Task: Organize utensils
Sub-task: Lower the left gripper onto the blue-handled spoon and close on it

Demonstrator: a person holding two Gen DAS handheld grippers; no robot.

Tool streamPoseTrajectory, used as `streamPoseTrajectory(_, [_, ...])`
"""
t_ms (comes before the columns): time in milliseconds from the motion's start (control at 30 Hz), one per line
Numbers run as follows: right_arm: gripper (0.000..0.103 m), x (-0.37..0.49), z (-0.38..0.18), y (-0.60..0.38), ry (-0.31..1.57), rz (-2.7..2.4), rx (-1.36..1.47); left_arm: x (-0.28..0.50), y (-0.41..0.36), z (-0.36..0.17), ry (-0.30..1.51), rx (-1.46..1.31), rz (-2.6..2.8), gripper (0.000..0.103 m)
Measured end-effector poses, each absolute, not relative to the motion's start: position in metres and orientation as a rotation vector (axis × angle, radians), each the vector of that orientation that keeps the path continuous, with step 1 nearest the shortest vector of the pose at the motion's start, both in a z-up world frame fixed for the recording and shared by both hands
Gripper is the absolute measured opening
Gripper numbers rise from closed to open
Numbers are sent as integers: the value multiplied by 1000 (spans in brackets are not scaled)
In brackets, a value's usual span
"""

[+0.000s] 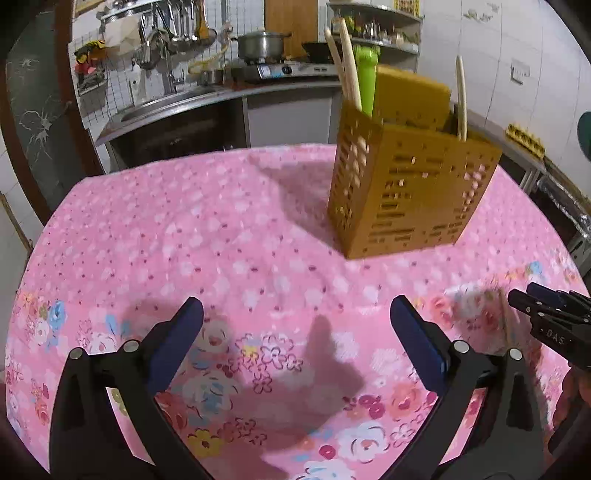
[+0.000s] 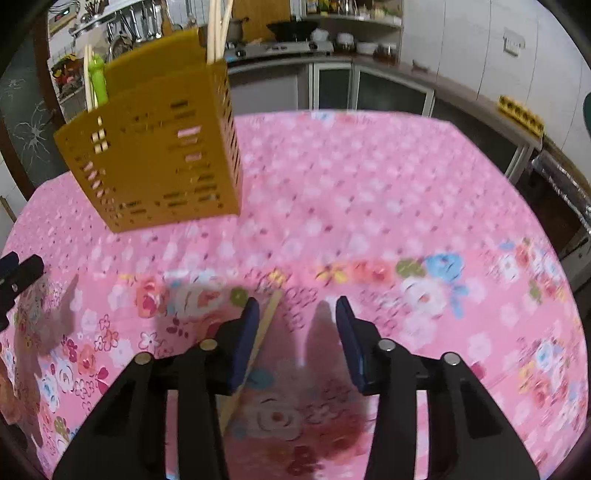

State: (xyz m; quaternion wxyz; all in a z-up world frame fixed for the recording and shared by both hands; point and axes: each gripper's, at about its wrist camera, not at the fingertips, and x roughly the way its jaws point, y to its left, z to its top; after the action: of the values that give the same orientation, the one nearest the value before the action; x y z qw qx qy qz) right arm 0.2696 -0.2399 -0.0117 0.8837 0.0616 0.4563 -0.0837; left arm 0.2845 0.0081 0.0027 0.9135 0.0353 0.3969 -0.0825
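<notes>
A yellow-brown slotted utensil holder (image 1: 410,192) (image 2: 155,147) stands upright on the pink floral tablecloth (image 1: 221,229). Pale chopsticks (image 1: 349,62) and a green handle (image 1: 367,81) stick out of it. My left gripper (image 1: 295,306) hovers over the cloth, open wide, with nothing between its fingers. My right gripper (image 2: 297,306) is open too. A single wooden chopstick (image 2: 267,317) lies slanted on the cloth just inside its left finger (image 2: 243,339), which hides part of it. Each gripper shows at the edge of the other's view: the right gripper (image 1: 546,314) and the left gripper (image 2: 18,273).
Behind the table runs a kitchen counter (image 1: 229,98) with a sink, a gas stove and a steel pot (image 1: 260,44). Shelves with jars (image 2: 354,22) line the back wall. The table's far edge (image 2: 369,114) is near the cabinets.
</notes>
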Motion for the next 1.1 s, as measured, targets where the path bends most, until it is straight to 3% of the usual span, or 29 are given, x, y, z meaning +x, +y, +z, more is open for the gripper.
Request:
streamPoseTrajectory(167, [32,277,-23,-230,1014,-193,111,285,5,-3,843,82,-172,98])
streamPoseTrajectory(300, [11,283,-21,-225,1044,-170,115,283,3,1,849,57,-183,98])
streamPoseTrajectory(567, [6,279,-15,-248,1043,-136,126,274,-22,4,893,15,-225,98])
streamPoseTrajectory(867, [6,264,-14,-304,1053,-135,159,261,-89,-9,1007,35,-312,98])
streamPoseTrajectory(1100, [6,258,-7,-301,1047,-125,83,252,-115,-9,998,104,-330,98])
